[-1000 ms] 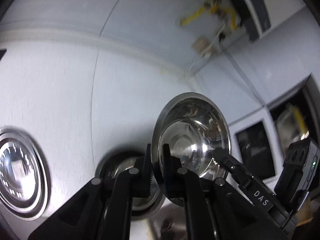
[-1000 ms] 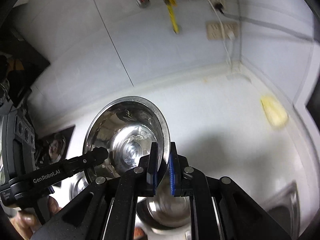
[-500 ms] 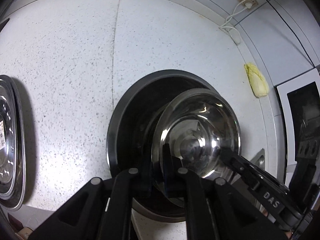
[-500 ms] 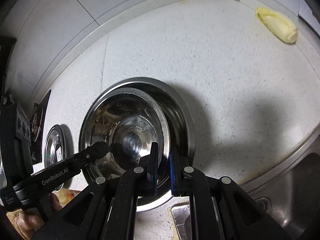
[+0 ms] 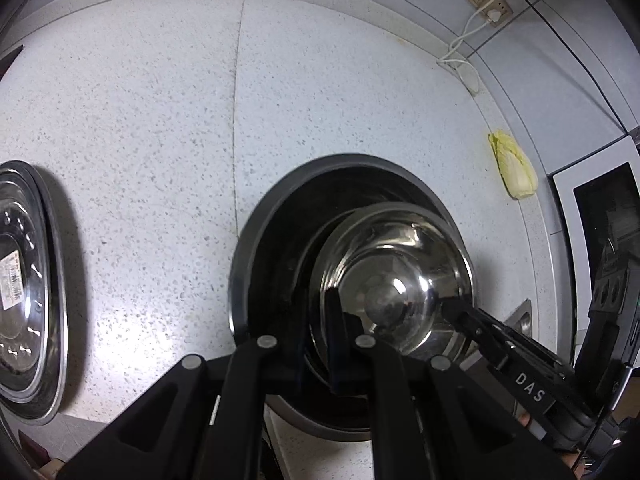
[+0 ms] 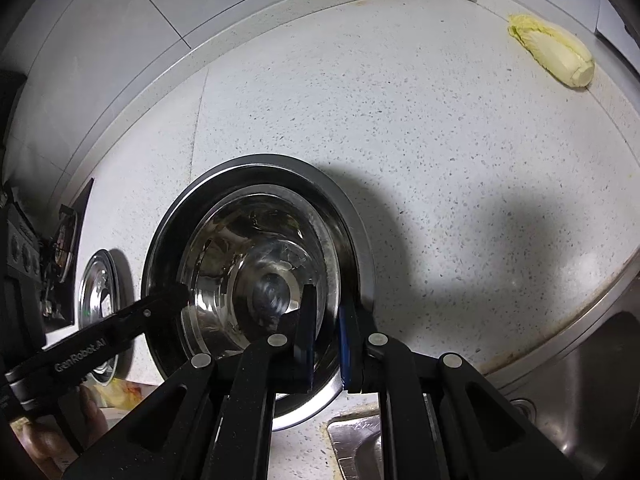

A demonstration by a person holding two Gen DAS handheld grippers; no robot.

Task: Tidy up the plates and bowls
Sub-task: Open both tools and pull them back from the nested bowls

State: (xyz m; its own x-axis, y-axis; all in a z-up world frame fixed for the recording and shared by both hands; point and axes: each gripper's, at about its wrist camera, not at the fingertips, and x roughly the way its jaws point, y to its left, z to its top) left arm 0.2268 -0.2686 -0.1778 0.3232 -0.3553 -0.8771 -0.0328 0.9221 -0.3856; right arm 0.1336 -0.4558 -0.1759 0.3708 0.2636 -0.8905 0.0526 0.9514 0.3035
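Both grippers are clamped on opposite rims of a shiny round stainless-steel bowl (image 5: 394, 280), the left gripper (image 5: 316, 320) on its left edge and the right gripper (image 6: 326, 320) on its right, holding it inside a larger dark-walled steel basin (image 5: 260, 248) on the speckled white countertop (image 5: 160, 120).

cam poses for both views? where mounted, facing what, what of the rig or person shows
Left wrist: on the left gripper, looking steeply down at the steel bowl it clamps; right gripper enters from right.
Right wrist: on the right gripper, looking down at the opposite rim; left gripper and a hand show.
Shared: bowl, larger basin, cabbage, countertop.
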